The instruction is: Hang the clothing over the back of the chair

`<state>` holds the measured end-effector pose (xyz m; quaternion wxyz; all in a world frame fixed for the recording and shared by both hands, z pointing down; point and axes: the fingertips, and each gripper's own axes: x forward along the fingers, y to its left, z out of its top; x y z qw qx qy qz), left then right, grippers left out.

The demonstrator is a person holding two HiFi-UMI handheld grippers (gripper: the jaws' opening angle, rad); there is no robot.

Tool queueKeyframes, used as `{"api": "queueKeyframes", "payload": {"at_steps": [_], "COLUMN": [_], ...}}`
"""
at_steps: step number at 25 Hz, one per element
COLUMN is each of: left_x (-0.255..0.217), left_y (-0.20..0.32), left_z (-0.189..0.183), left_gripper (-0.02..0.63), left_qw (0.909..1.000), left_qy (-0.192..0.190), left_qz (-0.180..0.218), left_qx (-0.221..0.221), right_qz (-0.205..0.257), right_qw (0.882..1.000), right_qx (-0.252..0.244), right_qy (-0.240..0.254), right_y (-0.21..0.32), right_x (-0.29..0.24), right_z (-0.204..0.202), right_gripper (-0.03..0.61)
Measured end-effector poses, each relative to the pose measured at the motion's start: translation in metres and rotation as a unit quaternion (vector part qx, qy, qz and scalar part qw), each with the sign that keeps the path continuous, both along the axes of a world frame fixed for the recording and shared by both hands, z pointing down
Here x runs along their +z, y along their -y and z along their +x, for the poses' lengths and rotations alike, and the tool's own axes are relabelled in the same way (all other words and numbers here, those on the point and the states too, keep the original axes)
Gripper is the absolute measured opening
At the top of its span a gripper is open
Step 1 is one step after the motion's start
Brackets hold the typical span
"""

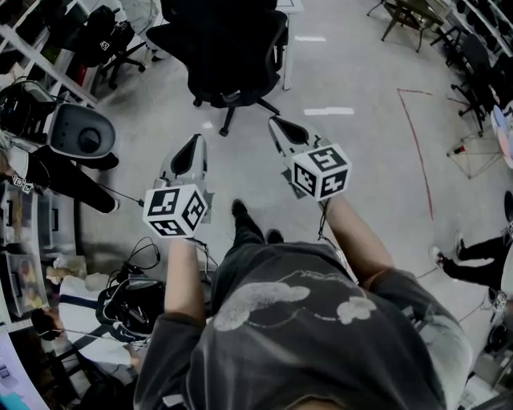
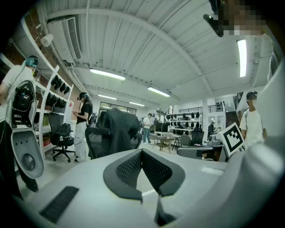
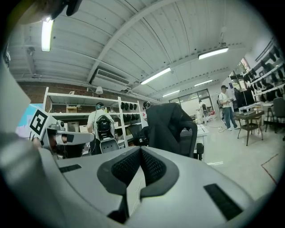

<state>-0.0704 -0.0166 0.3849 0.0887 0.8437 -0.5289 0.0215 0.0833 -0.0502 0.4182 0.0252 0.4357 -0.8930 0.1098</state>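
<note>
A black office chair stands on the floor ahead of me, with a dark garment draped over its back. My left gripper and right gripper are held side by side in the air short of the chair, apart from it. Both are shut with nothing between their pads. The left gripper view has its closed jaws pointing at the chair and the hanging garment. From the right gripper, the garment covers the chair back, with one armrest showing.
A second office chair and shelving stand at the left. A grey shell-shaped unit sits nearer, with cables and headsets on the floor by my left. A red tape line marks the floor. Another person's legs show at the right.
</note>
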Motion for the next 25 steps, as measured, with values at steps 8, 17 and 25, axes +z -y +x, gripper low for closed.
{"api": "queueKeyframes", "payload": {"at_steps": [8,17,25], "left_x": [0.005,0.005,0.006], "left_y": [-0.014,-0.014,-0.014], "left_z": [0.003,0.006,0.010], "left_gripper": [0.002,0.002,0.002], "left_qw": [1.0000,1.0000,0.9998], "left_qy": [-0.003,0.000,0.000], "left_qz": [-0.004,-0.007,-0.017], "left_qx": [0.001,-0.003,-0.004], "right_qz": [-0.003,-0.004,0.006], "right_qw": [1.000,1.000,1.000], "right_qx": [0.005,-0.005,-0.012], "right_qy": [-0.011,-0.006,-0.007], "right_y": [-0.008,-0.007,-0.006], "right_x": [0.002,-0.002,-0.012], "right_z": [0.009,0.012,0.010], "right_gripper": [-0.009,-0.009,-0.009]}}
